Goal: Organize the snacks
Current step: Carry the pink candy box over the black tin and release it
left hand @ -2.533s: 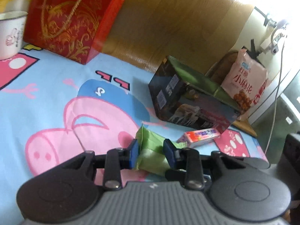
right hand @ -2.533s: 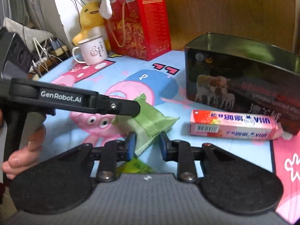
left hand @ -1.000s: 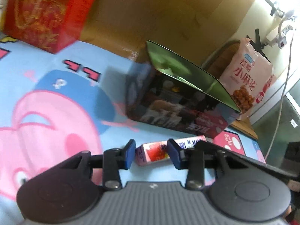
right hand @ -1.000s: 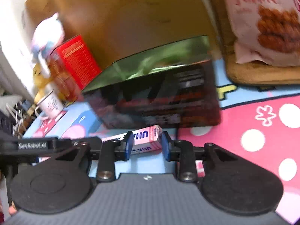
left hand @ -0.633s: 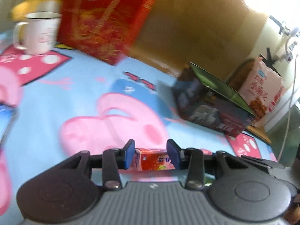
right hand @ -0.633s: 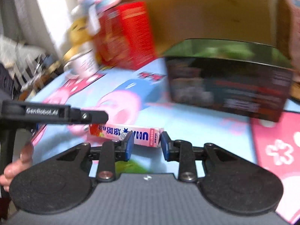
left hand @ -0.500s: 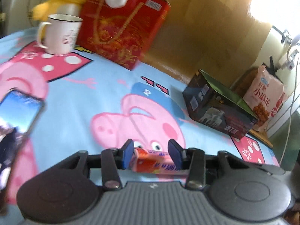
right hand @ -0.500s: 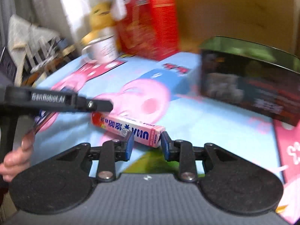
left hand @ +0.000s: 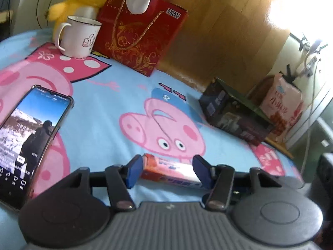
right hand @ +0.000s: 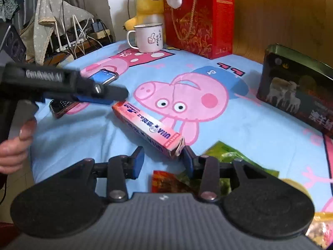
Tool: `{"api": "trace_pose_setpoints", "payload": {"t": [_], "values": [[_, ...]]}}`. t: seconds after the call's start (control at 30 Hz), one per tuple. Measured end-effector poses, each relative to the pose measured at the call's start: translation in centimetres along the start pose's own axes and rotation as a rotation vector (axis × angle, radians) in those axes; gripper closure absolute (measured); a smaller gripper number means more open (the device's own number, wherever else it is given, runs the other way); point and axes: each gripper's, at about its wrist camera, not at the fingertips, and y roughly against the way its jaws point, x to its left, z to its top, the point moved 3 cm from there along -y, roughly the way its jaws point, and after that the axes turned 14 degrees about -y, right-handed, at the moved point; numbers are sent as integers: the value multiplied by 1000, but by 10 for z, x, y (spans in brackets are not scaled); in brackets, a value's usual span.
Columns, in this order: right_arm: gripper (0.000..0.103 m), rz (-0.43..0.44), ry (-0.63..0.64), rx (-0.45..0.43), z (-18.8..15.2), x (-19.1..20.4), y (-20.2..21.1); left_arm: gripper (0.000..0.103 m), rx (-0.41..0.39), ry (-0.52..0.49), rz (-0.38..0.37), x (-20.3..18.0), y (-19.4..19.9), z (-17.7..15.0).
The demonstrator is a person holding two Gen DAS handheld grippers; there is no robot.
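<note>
Left gripper (left hand: 167,169): jaws parted, a gap showing on each side of the pink candy box (left hand: 169,169); they have just been opening, with the box's far end lying between them, untouched as far as the left wrist view shows. Right gripper (right hand: 163,159): jaws likewise spread and just been opening; the box's near end (right hand: 148,128) sits between them, close against the right-hand pad, though whether it touches cannot be told. No pad looks to be pressing.

The box lies flat on the cartoon-pig cloth (left hand: 108,112) covering the tabletop, just below the pig's face, slanted between the two grippers. Judgement: it has been set down here to join the loose snacks, and both grips are letting go. Just under the right gripper lie a green packet (right hand: 226,156) and a red-orange packet (right hand: 166,181), near the box's end, which suggests a gathering spot for snacks.

Pose: both grippers tilt down toward the cloth from opposite ends of the box. In the right wrist view the left gripper reaches in from the left, blurred, with a person's hand (right hand: 14,145) on its handle.

Further out: a phone (left hand: 31,137) with its screen lit, well left; a dark tin (right hand: 297,95) open at the top, well right; a white mug (left hand: 78,36), red gift box (left hand: 141,35) and yellow plush (right hand: 148,6) at the back.
</note>
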Motion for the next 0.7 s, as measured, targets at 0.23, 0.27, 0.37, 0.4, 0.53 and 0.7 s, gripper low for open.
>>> {"api": "trace_pose_setpoints", "payload": {"t": [0.23, 0.27, 0.37, 0.4, 0.53, 0.7], "values": [[73, -63, -79, -147, 19, -31, 36, 52, -15, -58, -55, -30, -14, 34], [73, -73, -89, -177, 24, -38, 44, 52, -30, -73, -67, -39, -18, 45], [73, -131, -96, -264, 45, -62, 67, 52, -90, -128, -100, -71, -35, 81], [73, -149, -103, -286, 51, -70, 73, 52, -107, -139, -107, -81, -43, 93], [73, -243, -127, -364, 78, -117, 87, 51, -142, -192, -144, -128, -85, 136], [68, -319, -194, -356, 96, -179, 78, 51, -95, -217, -155, -164, -152, 161]]}}
